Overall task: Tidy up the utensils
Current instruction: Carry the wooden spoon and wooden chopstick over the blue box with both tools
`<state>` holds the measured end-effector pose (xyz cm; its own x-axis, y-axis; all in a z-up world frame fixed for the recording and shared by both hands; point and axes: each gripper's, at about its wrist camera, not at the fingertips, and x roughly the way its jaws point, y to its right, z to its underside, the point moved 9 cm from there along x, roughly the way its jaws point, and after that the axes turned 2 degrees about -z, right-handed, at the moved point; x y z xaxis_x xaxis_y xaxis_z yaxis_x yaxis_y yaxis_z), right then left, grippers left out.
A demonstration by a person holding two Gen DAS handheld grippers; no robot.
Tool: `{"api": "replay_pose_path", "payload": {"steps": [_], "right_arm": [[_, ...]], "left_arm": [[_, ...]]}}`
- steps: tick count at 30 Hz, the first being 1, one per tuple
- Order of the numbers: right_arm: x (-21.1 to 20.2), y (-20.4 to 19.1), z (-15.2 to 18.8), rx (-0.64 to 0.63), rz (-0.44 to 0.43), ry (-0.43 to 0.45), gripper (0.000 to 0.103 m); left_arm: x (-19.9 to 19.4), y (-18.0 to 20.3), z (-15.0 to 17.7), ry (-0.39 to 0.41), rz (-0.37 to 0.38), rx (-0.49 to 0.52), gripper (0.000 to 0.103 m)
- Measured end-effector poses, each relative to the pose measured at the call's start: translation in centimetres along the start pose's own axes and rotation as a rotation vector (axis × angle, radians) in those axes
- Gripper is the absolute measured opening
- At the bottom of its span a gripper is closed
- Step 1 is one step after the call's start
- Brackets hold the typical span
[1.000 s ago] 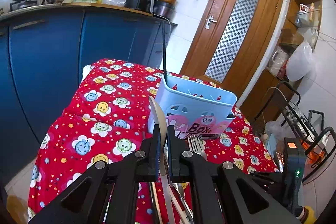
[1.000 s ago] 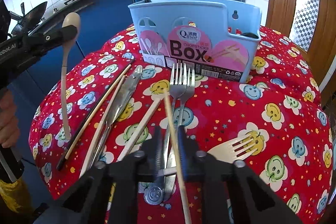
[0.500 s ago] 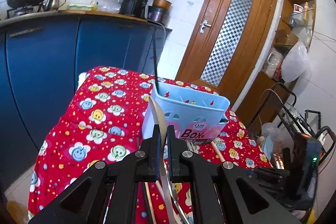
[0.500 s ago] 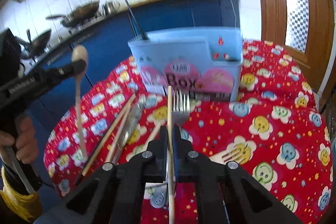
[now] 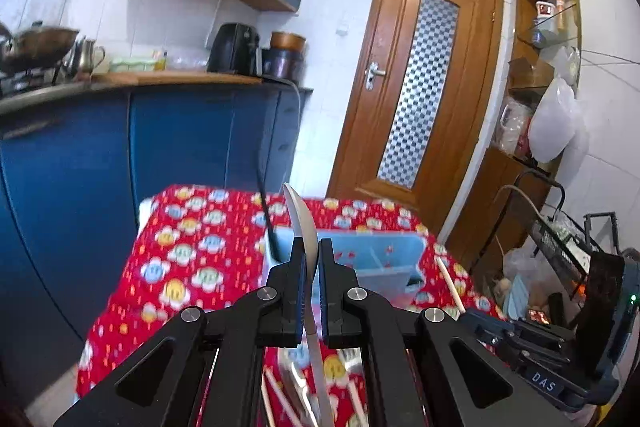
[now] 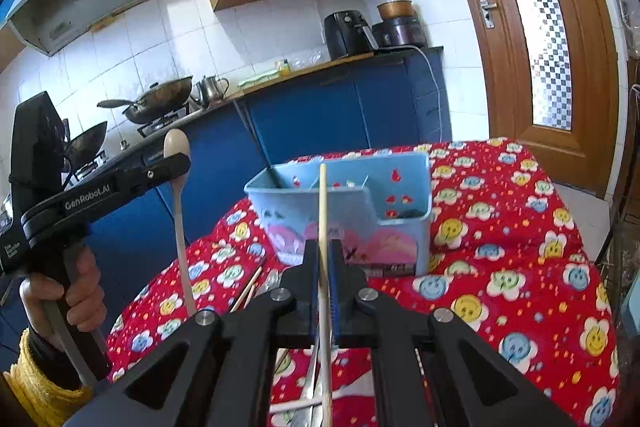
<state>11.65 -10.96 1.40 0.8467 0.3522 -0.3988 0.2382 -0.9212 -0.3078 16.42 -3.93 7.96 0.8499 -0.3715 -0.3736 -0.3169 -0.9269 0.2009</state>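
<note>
My left gripper (image 5: 309,257) is shut on a pale wooden spoon (image 5: 301,223), bowl upward, held above the table; it also shows in the right wrist view (image 6: 180,187). My right gripper (image 6: 323,259) is shut on a wooden chopstick (image 6: 322,211) that points up toward the light blue utensil box (image 6: 360,211). The box (image 5: 372,267) stands on the red smiley tablecloth (image 6: 520,267) with a black chopstick (image 5: 266,215) in its left compartment. Several chopsticks and metal utensils (image 5: 296,387) lie on the cloth below both grippers.
Blue kitchen cabinets (image 5: 120,167) with woks and a kettle on the counter stand behind the table. A wooden door (image 5: 416,99) is at the right. A wire rack and bags (image 5: 560,227) stand right of the table.
Both grippers have risen well above the table. The right gripper has closed on the chopstick and lifted it off the cloth. The left still holds the spoon.
</note>
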Motion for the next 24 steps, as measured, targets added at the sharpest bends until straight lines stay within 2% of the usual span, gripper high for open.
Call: {"api": "replay_pose_path", "payload": {"steps": [8,14,24], "right_arm": [[0.9,2.0,-4.3,0.042,-0.004,0.109,0.006],[2.6,3.5,-8.0,0.047,0.014,0.209,0.006],[6.6,5.5,-11.2,0.021,0.068,0.286,0.007]], "left_arm": [[2.0,0.2,-3.6,0.08,-0.04,0.024,0.005],[2.9,-0.1,-5.6,0.127,-0.026,0.004,0.005],[5.4,-0.8,-8.2,0.184,-0.053,-0.002,0.005]]}}
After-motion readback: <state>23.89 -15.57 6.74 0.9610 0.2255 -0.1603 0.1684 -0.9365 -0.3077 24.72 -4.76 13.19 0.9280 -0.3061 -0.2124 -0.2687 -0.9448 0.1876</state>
